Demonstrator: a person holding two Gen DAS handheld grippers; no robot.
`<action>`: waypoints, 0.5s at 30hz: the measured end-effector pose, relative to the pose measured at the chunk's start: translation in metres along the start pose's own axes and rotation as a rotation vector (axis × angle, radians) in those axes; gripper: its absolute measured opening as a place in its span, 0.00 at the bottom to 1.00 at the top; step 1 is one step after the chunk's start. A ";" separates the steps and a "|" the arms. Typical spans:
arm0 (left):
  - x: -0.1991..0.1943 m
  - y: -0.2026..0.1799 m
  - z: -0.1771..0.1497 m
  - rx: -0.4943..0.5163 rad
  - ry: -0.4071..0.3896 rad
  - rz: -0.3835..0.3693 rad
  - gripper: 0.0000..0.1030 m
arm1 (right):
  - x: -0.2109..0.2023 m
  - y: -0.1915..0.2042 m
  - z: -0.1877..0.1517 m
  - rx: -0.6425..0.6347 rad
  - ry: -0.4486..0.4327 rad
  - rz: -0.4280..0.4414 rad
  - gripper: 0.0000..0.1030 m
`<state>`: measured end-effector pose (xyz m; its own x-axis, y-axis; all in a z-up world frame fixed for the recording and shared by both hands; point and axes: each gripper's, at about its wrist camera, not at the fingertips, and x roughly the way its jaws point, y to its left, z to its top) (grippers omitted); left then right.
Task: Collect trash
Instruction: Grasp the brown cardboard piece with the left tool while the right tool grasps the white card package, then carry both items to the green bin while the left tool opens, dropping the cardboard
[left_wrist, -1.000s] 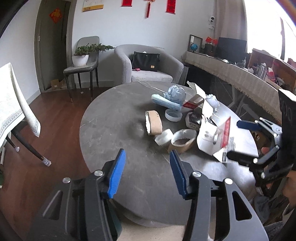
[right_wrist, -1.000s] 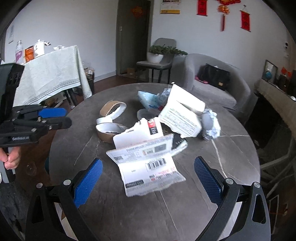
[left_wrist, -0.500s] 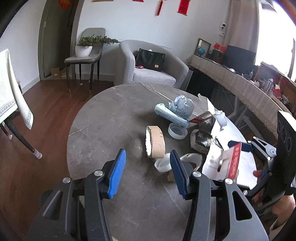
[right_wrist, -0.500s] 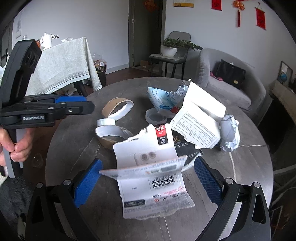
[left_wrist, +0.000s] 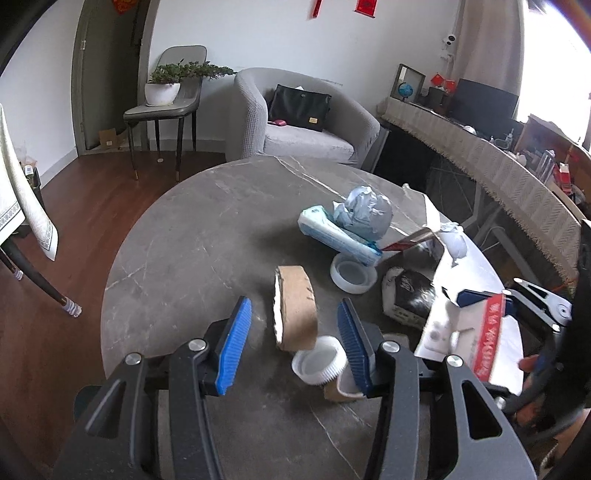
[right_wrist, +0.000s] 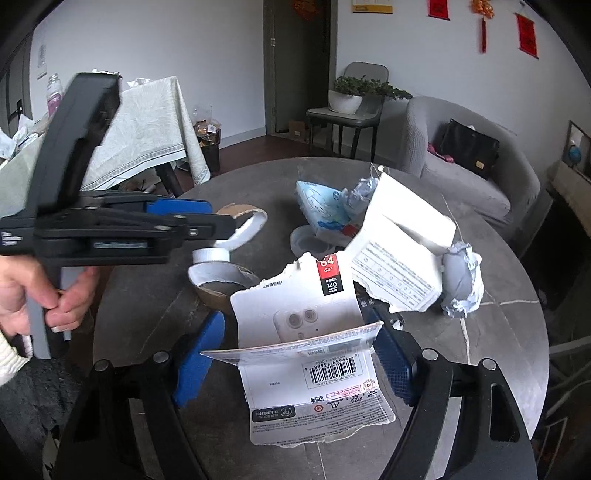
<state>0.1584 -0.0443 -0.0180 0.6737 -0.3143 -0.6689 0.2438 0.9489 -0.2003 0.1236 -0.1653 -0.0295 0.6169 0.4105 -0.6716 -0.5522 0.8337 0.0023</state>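
Observation:
On the round grey table (left_wrist: 192, 240) a brown cardboard tape core (left_wrist: 295, 314) stands on edge, with a white cap (left_wrist: 319, 360) beside it. My left gripper (left_wrist: 293, 343) straddles both; its jaws are closing and the blue pads touch nothing. It shows side-on in the right wrist view as the left gripper (right_wrist: 218, 219), beside the core (right_wrist: 240, 218). My right gripper (right_wrist: 295, 362) is closing around a torn white packaging card (right_wrist: 303, 321). The card's folded edge just reaches both pads and is not squeezed. The left wrist view shows the right gripper (left_wrist: 495, 328) at that card (left_wrist: 461, 332).
More trash lies behind: a blue-white wipes pack (left_wrist: 336, 236), crumpled grey paper (left_wrist: 365, 212), a white ring lid (left_wrist: 352, 275), a torn white box (right_wrist: 399, 258) and a second tape core (right_wrist: 221, 284). An armchair (left_wrist: 303, 122) and a chair with a plant (left_wrist: 162, 107) stand beyond the table.
My left gripper has moved forward over the table until the tape core and cap sit between its narrowing jaws. The right jaws have narrowed from wide open to the card's edges.

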 end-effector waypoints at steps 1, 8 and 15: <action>0.003 0.002 0.001 -0.011 0.005 -0.001 0.44 | 0.001 0.002 0.002 -0.004 -0.001 0.002 0.78; 0.014 0.010 0.006 -0.042 0.026 -0.021 0.24 | 0.003 0.015 0.001 -0.039 0.015 0.040 0.78; 0.003 0.025 0.008 -0.089 -0.022 -0.039 0.21 | 0.003 0.025 0.007 -0.045 0.012 0.039 0.78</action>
<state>0.1727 -0.0213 -0.0192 0.6801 -0.3503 -0.6441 0.2073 0.9345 -0.2893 0.1156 -0.1403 -0.0267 0.5878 0.4381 -0.6801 -0.6007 0.7995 -0.0042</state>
